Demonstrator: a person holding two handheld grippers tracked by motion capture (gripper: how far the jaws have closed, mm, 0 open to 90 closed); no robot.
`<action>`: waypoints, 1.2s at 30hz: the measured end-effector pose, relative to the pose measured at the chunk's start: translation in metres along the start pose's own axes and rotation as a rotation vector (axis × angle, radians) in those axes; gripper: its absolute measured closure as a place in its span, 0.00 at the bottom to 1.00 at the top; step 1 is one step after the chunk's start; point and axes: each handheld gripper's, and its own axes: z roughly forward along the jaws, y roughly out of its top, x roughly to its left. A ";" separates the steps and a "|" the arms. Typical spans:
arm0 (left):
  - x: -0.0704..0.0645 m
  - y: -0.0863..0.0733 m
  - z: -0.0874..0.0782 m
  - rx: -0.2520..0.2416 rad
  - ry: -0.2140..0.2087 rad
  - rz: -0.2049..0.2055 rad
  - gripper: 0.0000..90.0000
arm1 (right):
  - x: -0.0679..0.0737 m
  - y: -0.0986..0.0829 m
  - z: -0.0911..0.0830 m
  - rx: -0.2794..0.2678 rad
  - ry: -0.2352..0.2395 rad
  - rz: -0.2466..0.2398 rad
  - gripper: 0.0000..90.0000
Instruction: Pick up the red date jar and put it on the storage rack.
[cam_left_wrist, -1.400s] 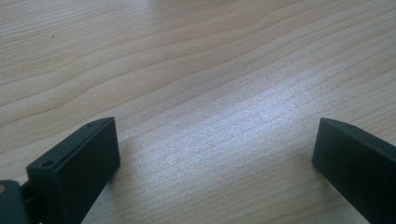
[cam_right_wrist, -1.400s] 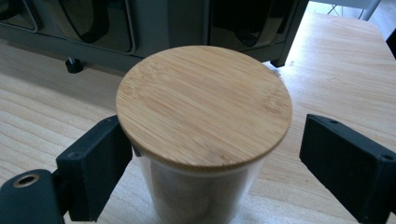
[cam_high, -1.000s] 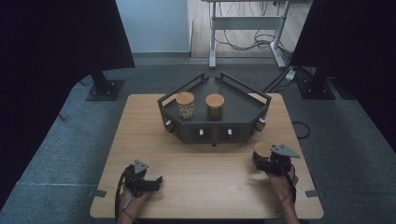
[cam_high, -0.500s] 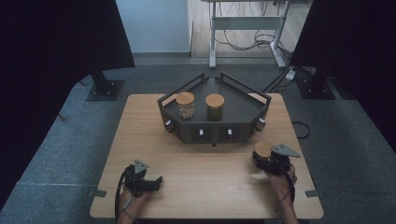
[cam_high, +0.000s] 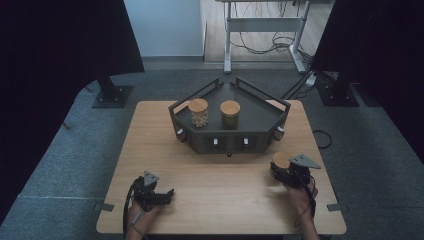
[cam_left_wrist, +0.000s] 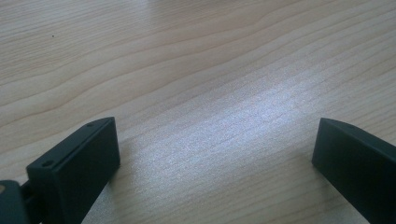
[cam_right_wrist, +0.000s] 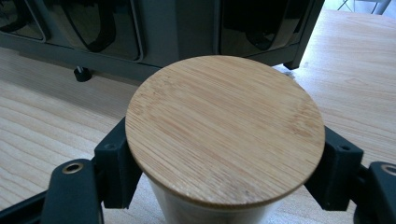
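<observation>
Near the right front of the table, just ahead of the dark tray, we have a jar with a round wooden lid clamped between the jaws of the right gripper, which close on its pale body just under the lid. We judge this to be the carrying step: the jar is gripped and seems ready to join the two lidded jars that already stand on the tray. The next move calls for a lift high enough to clear the tray's raised rail, then a forward reach to a bare spot beside them. The jar stands upright, long axis vertical, lid facing up; whether its base touches the wood we cannot tell. The left gripper rests near the front left edge, jaws wide apart over bare wood, holding nothing.
</observation>
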 end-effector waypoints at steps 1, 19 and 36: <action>0.000 0.000 0.000 0.000 0.000 0.000 0.01 | 0.000 0.000 0.000 0.002 -0.001 0.000 0.27; 0.000 0.000 0.000 0.000 0.000 0.000 0.01 | 0.005 0.015 -0.011 -0.027 -0.006 -0.007 0.27; 0.000 0.000 0.000 0.000 0.000 0.000 0.01 | 0.008 0.034 -0.022 -0.043 0.001 -0.023 0.28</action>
